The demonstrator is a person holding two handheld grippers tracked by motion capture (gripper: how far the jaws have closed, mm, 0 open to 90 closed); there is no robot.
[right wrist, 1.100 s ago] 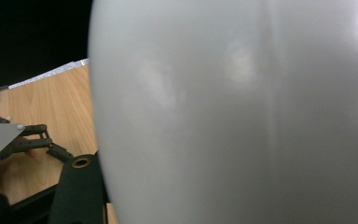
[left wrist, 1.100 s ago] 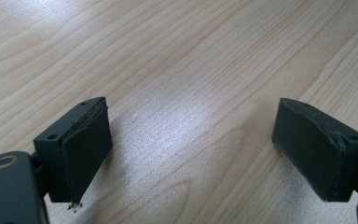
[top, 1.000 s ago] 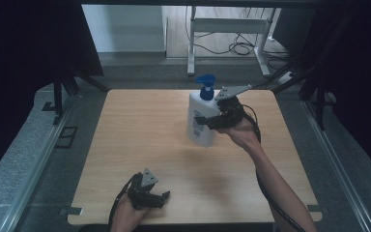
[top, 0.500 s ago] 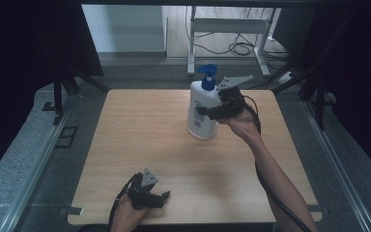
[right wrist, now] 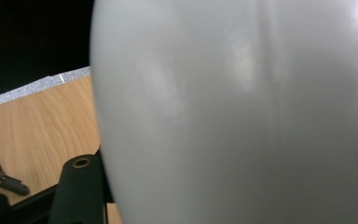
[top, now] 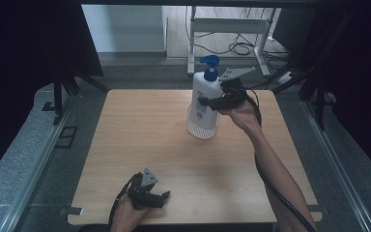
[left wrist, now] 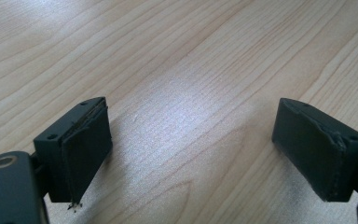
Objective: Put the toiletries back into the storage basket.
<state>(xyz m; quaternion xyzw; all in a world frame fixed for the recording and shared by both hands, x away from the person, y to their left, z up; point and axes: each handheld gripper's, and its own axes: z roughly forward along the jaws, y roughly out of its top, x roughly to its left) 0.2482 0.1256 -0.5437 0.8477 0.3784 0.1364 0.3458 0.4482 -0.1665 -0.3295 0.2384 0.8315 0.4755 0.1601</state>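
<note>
We are clamping the right gripper (top: 206,102) on the pump bottle (top: 204,104), holding it upright at the table's (top: 140,130) far side; the slick plastic could slip; our left gripper (top: 158,199) is resting spread apart

Count: 1 white pump bottle (top: 204,99) with 1 blue pump head (top: 209,65); 1 clear plastic cup (top: 203,126) under the bottle. 2 tools: left tool (top: 160,197), right tool (top: 204,102). 1 wooden surface (top: 140,130). 1 white metal frame (top: 232,29) on the floor behind, some cables (top: 239,47) beside it, count unclear.
</note>
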